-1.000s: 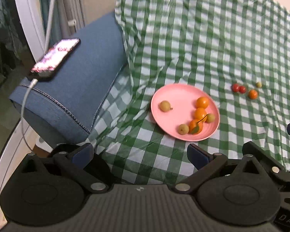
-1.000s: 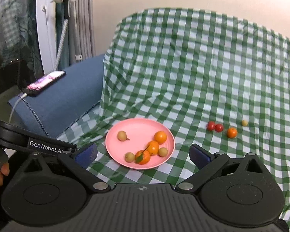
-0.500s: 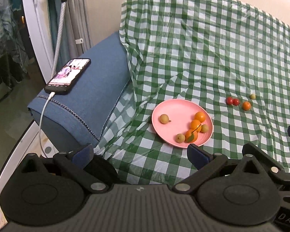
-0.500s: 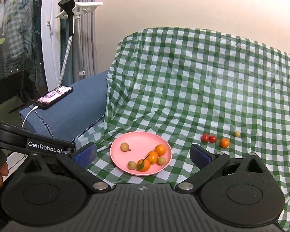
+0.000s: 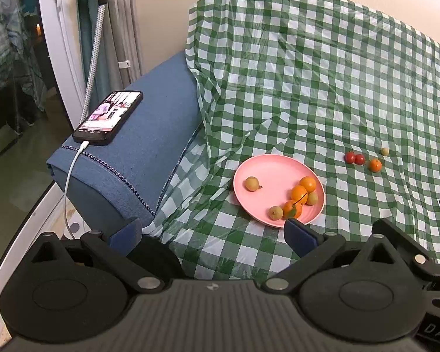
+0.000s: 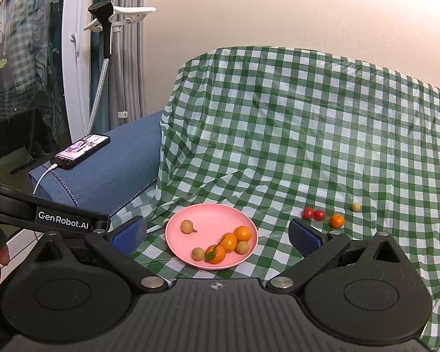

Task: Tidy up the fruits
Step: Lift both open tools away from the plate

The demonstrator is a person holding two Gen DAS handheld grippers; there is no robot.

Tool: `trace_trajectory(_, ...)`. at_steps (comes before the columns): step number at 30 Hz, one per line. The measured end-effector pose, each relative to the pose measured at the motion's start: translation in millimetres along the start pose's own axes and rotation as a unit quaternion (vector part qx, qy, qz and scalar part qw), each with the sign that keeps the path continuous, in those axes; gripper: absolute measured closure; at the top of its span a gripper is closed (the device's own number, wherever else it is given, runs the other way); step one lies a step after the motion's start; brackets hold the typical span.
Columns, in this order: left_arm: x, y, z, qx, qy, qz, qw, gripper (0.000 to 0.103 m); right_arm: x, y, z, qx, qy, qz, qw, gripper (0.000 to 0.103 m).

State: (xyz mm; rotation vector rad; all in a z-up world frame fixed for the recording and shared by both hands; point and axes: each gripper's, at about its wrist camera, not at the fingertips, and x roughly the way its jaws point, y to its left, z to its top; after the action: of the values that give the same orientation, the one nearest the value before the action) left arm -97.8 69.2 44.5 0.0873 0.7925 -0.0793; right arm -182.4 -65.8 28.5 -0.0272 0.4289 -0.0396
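Pink and round, the plate looked smaller and farther off than a second before, because both grippers had pulled back and up. It lay flat on the checked cloth with three oranges and three pale fruits on it. The plate sat between the wide-open, empty fingers of the right gripper. The left gripper was wide open and empty too. Two tomatoes, an orange and a pale fruit lay right of the plate, well apart.
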Motion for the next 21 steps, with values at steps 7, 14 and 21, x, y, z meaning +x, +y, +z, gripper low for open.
trace_trajectory(7, 3, 1, 0, -0.001, 0.004, 0.0, 1.0, 0.0, 0, 0, -2, 0.0, 0.004, 0.001, 1.0, 0.001)
trace_trajectory(14, 6, 1, 0, -0.001, 0.006, 0.001, 1.0, 0.0, 4, -4, -5, 0.003, 0.011, 0.005, 1.0, 0.001)
trace_trajectory(21, 17, 1, -1, 0.003, 0.013, 0.003, 0.9999, 0.0, 10, -7, -6, 0.008, 0.02, 0.008, 1.0, 0.001)
